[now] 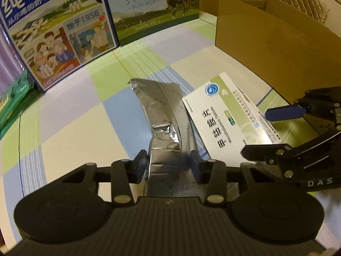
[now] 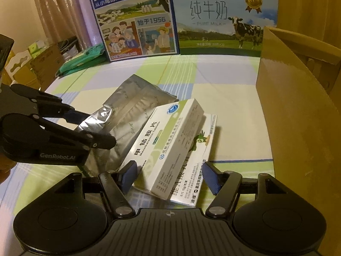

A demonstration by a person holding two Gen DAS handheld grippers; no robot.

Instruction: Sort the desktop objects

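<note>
The left gripper (image 1: 168,164) has its blue pads pinched on the near end of a crumpled silver foil pouch (image 1: 162,111), which stretches away from the fingers over the checked tablecloth (image 1: 70,117). Just right of the pouch, touching its edge, lies a white and green medicine box (image 2: 168,140), tilted with its near end raised on a second white box (image 2: 198,170) beneath it. The right gripper (image 2: 168,176) has its fingers spread wide on either side of the near ends of these two boxes; whether the pads touch them cannot be told. To the right stands an open brown cardboard box (image 1: 277,42), near the medicine boxes. At the far edge two milk cartons stand upright side by side: a blue illustrated one (image 2: 132,19) on the left and a pale one with a cow (image 2: 223,21) on the right. Green packets (image 2: 85,59) lie at the far left.
</note>
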